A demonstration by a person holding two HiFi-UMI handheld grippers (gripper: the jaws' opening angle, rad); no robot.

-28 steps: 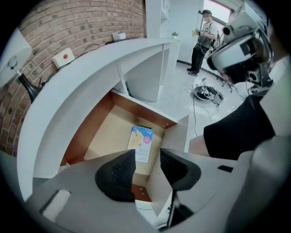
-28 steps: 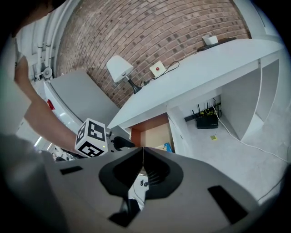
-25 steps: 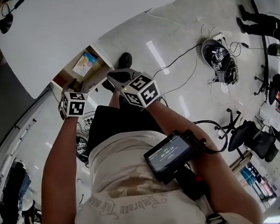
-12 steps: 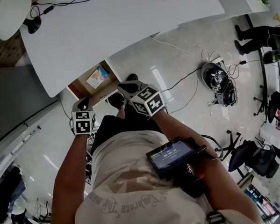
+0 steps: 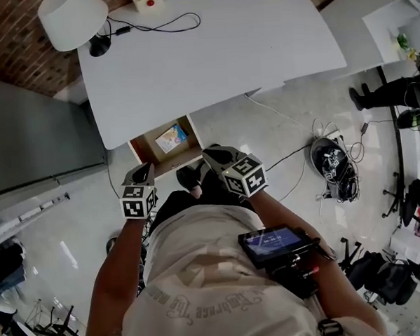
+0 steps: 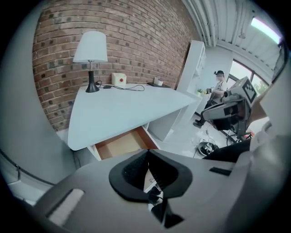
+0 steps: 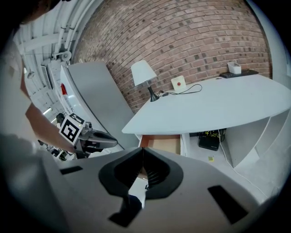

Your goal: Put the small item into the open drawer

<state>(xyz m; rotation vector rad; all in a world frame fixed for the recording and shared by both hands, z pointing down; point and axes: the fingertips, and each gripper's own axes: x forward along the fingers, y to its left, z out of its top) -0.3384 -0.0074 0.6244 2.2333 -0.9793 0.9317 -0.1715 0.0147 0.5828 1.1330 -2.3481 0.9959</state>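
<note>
Risen left tool [image 5: 144, 168] and right tool [image 5: 211, 154] face small item [image 5: 171, 138] in drawer [image 5: 151, 146].

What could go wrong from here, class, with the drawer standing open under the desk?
The open drawer juts from under the desk, close to the person's shoe; a step forward could knock it. Loose cables lie on the floor to the right, a likely tripping risk.

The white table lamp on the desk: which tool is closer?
Left. The left tool hovers off the front edge of the white desk on the side of the white table lamp; the right tool is farther right, beyond the open wooden drawer.
</note>
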